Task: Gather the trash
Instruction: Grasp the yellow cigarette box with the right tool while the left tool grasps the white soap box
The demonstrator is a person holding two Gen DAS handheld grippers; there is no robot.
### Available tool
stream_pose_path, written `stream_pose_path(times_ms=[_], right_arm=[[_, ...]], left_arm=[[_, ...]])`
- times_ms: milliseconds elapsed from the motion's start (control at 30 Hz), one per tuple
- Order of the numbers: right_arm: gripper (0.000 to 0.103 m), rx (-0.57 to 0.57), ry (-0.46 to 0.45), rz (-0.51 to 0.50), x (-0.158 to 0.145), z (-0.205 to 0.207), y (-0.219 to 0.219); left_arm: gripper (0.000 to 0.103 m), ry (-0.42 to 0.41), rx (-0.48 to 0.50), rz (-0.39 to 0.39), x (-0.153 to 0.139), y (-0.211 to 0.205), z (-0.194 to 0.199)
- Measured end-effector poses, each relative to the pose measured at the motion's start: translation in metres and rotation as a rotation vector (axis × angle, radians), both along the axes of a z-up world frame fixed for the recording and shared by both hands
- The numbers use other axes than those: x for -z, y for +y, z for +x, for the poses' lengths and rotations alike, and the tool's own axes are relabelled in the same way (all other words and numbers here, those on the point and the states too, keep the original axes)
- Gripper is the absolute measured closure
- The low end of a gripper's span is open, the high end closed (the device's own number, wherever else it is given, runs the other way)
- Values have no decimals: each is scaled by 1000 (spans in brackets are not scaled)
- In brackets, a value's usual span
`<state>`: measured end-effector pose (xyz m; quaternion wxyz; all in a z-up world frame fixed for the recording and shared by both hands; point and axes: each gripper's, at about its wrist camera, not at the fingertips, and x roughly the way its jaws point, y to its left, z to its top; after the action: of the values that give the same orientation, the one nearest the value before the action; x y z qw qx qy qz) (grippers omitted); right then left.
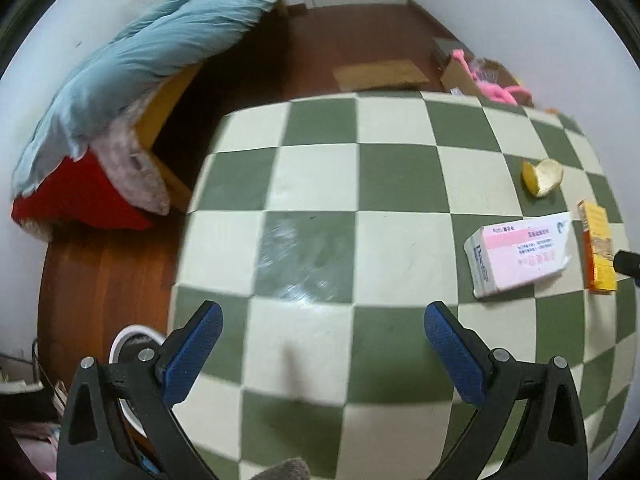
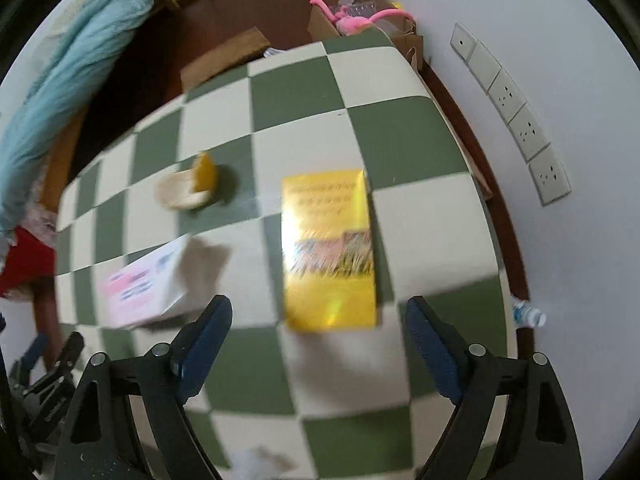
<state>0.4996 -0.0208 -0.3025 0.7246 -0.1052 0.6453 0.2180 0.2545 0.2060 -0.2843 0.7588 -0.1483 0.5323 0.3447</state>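
Three pieces of trash lie on a green-and-cream checked table (image 1: 320, 184) (image 2: 420, 216). A yellow fruit peel (image 1: 543, 176) (image 2: 188, 188) sits farthest back. A white and pink carton (image 1: 520, 254) (image 2: 148, 284) lies on its side, its end torn open. A flat yellow box (image 1: 598, 252) (image 2: 330, 248) rests beside it. My left gripper (image 1: 324, 316) hangs open over bare table, left of the carton. My right gripper (image 2: 320, 312) is open just short of the yellow box's near edge. A white rimmed bin (image 1: 128, 344) stands below the table's left edge.
A bed with a blue duvet (image 1: 152, 52) and a red cushion (image 1: 76, 196) stands to the left across a brown wood floor. An open cardboard box with pink things (image 2: 352, 16) sits beyond the table. Wall sockets (image 2: 520, 120) line the right wall, and a small bottle (image 2: 528, 314) lies below them.
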Motion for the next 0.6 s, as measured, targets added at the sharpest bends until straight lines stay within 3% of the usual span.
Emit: stream_pose_path(times_ms=[100, 267, 300, 333, 467, 600], right_arm=[[15, -15, 7, -26, 18, 9, 14], [26, -74, -19, -70, 31, 11, 30], [32, -87, -27, -85, 31, 10, 30], [45, -102, -44, -107, 30, 9, 29], [45, -107, -8, -93, 24, 8, 0], [45, -78, 29, -90, 21, 8, -35]], left_arm=[[0, 26, 14, 2, 10, 1, 10], [0, 35, 67, 19, 5, -7, 14], [0, 35, 91, 33, 2, -11, 17], [0, 35, 121, 50, -1, -15, 21], [0, 29, 315, 113, -21, -45, 47], [0, 51, 528, 124, -27, -72, 77]])
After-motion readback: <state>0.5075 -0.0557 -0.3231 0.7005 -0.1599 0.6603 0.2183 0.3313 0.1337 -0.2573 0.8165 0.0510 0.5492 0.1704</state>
